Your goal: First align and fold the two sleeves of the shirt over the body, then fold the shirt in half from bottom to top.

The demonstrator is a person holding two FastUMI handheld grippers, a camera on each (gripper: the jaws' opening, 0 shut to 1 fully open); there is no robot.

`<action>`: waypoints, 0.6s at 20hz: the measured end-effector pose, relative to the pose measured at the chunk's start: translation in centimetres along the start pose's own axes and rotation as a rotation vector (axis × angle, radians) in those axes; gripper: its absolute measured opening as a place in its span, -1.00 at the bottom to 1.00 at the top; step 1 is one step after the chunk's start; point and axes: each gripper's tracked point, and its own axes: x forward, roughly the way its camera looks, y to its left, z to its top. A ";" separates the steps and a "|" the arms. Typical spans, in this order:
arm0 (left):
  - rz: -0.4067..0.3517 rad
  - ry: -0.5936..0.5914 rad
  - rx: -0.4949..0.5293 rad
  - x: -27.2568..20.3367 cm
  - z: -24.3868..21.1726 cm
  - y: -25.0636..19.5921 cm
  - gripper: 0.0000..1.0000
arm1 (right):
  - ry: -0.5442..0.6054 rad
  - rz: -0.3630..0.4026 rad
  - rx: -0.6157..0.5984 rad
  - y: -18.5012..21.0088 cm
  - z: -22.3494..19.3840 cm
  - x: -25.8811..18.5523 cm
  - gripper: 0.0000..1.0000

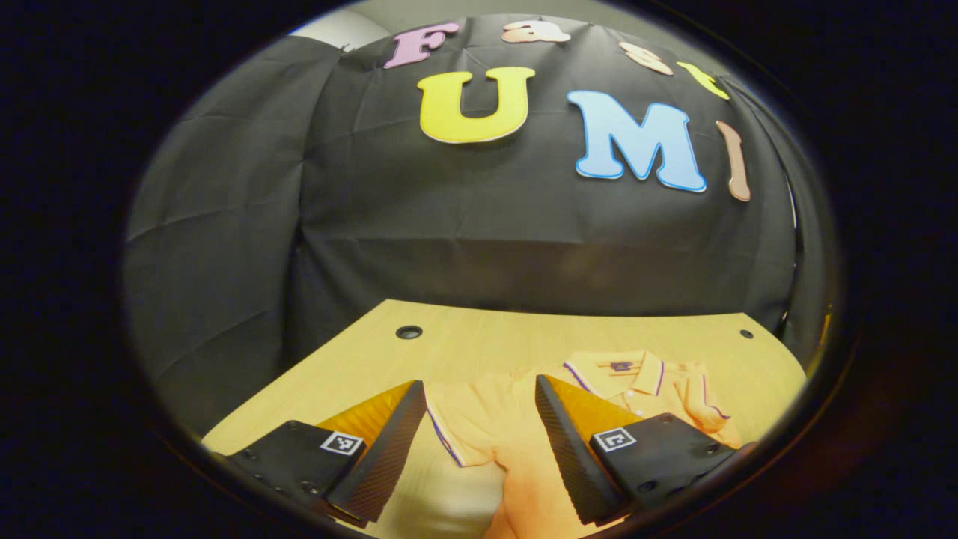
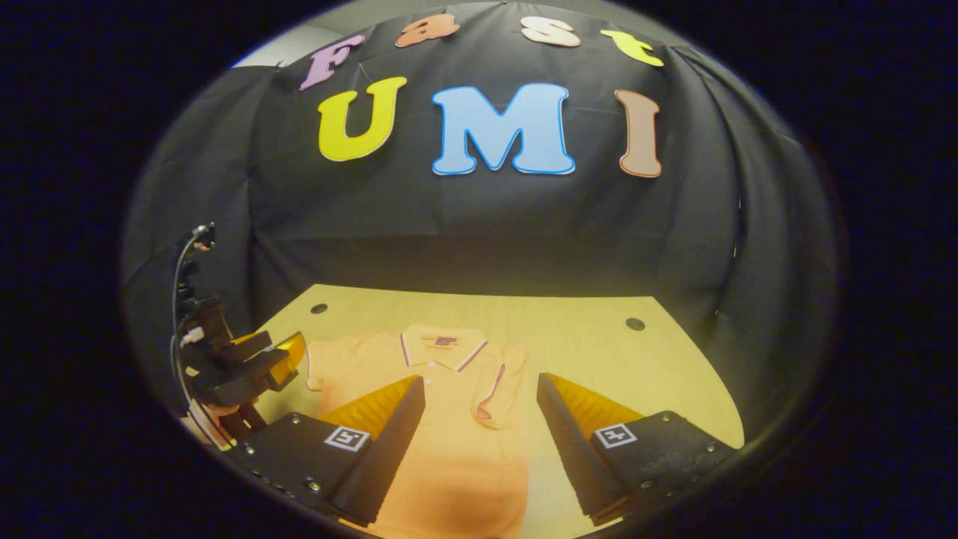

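Observation:
An orange polo shirt (image 1: 516, 442) lies flat on the wooden table (image 1: 479, 340), collar (image 1: 621, 368) toward the booth wall. In the left gripper view, one sleeve (image 1: 453, 423) spreads out sideways between my fingers, and the other sleeve (image 1: 703, 397) lies folded in over the body. My left gripper (image 1: 479, 449) hovers open just above the spread sleeve, holding nothing. In the right gripper view, the shirt (image 2: 441, 404) has its folded sleeve (image 2: 498, 389) over the chest. My right gripper (image 2: 479, 449) is open above the shirt's lower right side. The left gripper (image 2: 258, 367) hangs beside the spread sleeve (image 2: 337, 359).
The table (image 2: 599, 359) has small round holes near its far corners (image 2: 635, 324) (image 2: 319, 308) (image 1: 409, 332). The black cloth wall stands right behind the far edge. Bare wood lies to the right of the shirt in the right gripper view. A cable (image 2: 179, 284) rises from the left gripper.

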 end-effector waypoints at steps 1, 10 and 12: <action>0.009 0.016 -0.003 1.1 -0.8 0.6 0.90 | 0.003 -0.005 -0.004 0.0 -0.2 -0.3 0.87; 0.052 0.115 0.027 8.5 -5.9 4.7 0.90 | 0.050 -0.010 -0.024 1.8 -2.6 -3.7 0.88; 0.040 0.119 0.033 9.2 -6.0 4.6 0.92 | 0.033 -0.008 -0.018 2.3 -2.2 -3.9 0.87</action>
